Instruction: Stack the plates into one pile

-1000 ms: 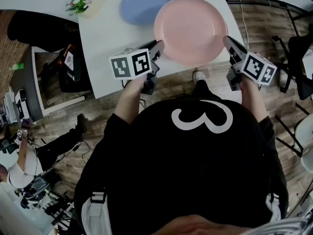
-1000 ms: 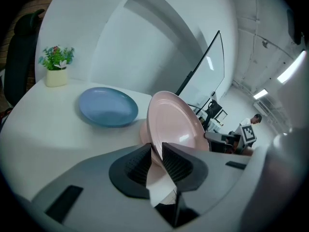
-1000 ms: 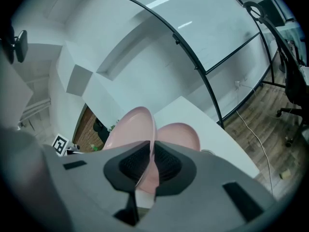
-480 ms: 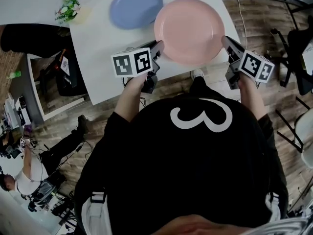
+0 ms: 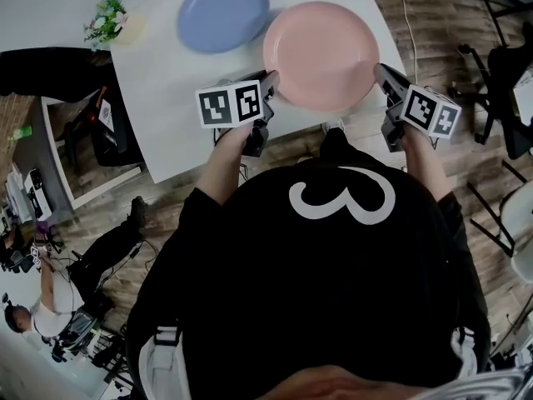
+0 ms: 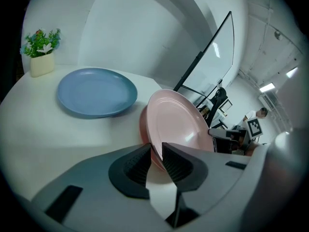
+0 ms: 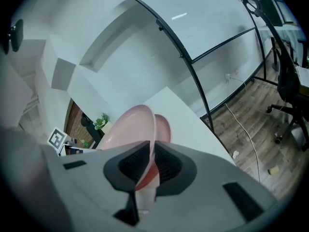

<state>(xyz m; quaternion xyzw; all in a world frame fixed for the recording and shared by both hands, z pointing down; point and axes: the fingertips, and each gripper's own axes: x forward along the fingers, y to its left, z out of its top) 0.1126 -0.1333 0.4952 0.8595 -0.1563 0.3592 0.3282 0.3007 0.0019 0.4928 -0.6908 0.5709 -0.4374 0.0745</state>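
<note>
Pink plate (image 5: 321, 52) is held by its rim on both sides over the near right part of the counter (image 5: 158, 98). The left gripper (image 5: 271, 80) is clamped narrowly on its left edge and the right gripper (image 5: 381, 71) on its right edge. Whether the plate touches the counter I cannot tell. Blue plate (image 5: 223, 12) lies flat to the far left, just apart from it and nearer the left gripper, so stacking likely means carrying the pink one far-left over it.

Black top (image 5: 333, 307) with a big white curly mark like a 3. Grey left claw (image 5: 271, 80) and right claw (image 5: 381, 72), black ribbed pads (image 6: 133, 166), white cubes (image 5: 229, 105) with black squares.
</note>
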